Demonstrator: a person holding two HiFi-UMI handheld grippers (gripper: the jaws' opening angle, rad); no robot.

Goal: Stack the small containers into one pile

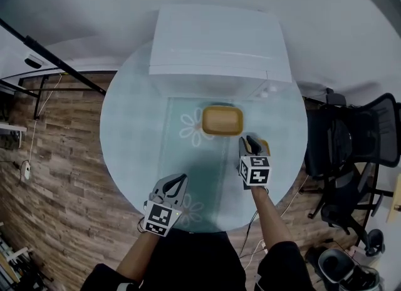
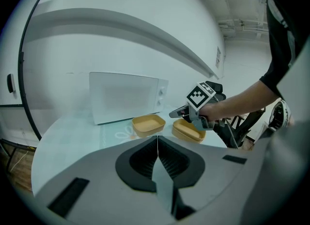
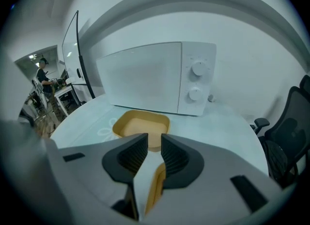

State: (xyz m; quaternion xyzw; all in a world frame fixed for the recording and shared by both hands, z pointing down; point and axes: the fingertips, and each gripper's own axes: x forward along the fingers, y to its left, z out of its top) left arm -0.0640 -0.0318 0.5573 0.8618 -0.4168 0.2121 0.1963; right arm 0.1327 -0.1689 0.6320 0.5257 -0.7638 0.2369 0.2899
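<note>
One yellow container (image 1: 222,121) (image 2: 148,124) (image 3: 140,124) stands open on the mat in front of the microwave. A second yellow container (image 2: 188,131), which looks like two nested ones, sits just to its right; from the head view only a sliver (image 1: 265,146) shows beside my right gripper (image 1: 250,141) (image 2: 181,112). In the right gripper view that container's rim (image 3: 157,185) lies between the jaws of the right gripper (image 3: 154,139), which stand apart without pressing on it. My left gripper (image 1: 182,179) (image 2: 157,139) hovers near the table's front, shut and empty.
A white microwave (image 1: 219,42) (image 3: 155,79) fills the back of the round glass table (image 1: 125,139). A flower-print mat (image 1: 188,158) runs down the middle. Black office chairs (image 1: 357,139) stand off the table's right edge. A person (image 3: 43,74) stands far off at left.
</note>
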